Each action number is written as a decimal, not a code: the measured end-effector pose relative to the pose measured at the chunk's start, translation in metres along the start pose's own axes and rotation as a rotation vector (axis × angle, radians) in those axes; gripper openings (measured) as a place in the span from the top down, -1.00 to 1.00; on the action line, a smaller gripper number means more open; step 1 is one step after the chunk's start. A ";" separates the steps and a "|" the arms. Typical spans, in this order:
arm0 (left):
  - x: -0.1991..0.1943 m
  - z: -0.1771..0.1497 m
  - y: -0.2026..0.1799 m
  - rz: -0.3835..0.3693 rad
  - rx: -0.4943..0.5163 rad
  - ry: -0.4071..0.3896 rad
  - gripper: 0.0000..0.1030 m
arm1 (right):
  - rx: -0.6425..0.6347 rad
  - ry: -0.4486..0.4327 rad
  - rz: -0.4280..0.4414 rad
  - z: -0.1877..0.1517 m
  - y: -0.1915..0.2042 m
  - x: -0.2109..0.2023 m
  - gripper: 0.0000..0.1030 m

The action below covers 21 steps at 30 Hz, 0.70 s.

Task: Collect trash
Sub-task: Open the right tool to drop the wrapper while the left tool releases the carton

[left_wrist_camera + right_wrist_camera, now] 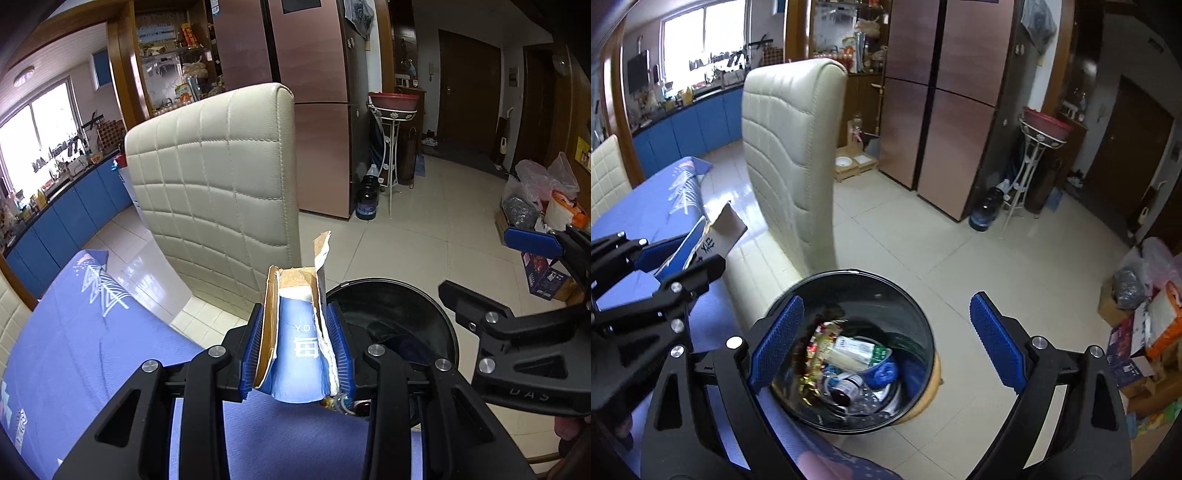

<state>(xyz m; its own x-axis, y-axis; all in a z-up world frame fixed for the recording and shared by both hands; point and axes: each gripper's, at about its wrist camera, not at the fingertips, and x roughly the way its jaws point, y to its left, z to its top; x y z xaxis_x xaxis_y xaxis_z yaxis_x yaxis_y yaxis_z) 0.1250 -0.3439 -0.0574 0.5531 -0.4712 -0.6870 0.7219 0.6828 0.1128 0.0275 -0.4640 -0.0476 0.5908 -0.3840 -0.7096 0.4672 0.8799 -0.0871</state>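
My left gripper (297,325) is shut on a torn piece of blue cardboard box (295,343), held upright with its ragged brown edge on top. It hangs over the blue-clothed table (92,332), just left of the black round trash bin (424,295). In the right wrist view the same box piece (720,229) and left gripper (687,254) show at the left. My right gripper (886,301) is open with nothing between its blue pads (993,339), right above the bin (925,317). Wrappers, a bottle and other trash (849,354) lie inside the bin.
A cream padded chair (790,166) stands between table and bin. Behind it are a copper fridge (942,92) and a white plant stand (1030,173). Boxes and bags (1145,332) are piled on the tiled floor at the right.
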 end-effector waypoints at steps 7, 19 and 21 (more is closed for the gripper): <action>0.010 0.003 -0.012 -0.030 0.017 0.006 0.32 | 0.042 0.019 -0.037 -0.005 -0.023 0.004 -0.77; 0.018 0.013 -0.038 -0.075 0.065 -0.003 0.31 | 0.114 0.031 -0.102 -0.019 -0.055 -0.004 -0.77; 0.017 0.015 -0.041 -0.080 0.069 -0.004 0.29 | 0.119 0.029 -0.110 -0.021 -0.058 -0.006 -0.77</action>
<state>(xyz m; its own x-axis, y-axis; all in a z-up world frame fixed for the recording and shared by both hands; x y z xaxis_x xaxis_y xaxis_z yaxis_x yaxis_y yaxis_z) 0.1114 -0.3881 -0.0633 0.4943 -0.5249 -0.6929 0.7907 0.6028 0.1074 -0.0170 -0.5063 -0.0527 0.5134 -0.4661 -0.7205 0.6037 0.7929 -0.0828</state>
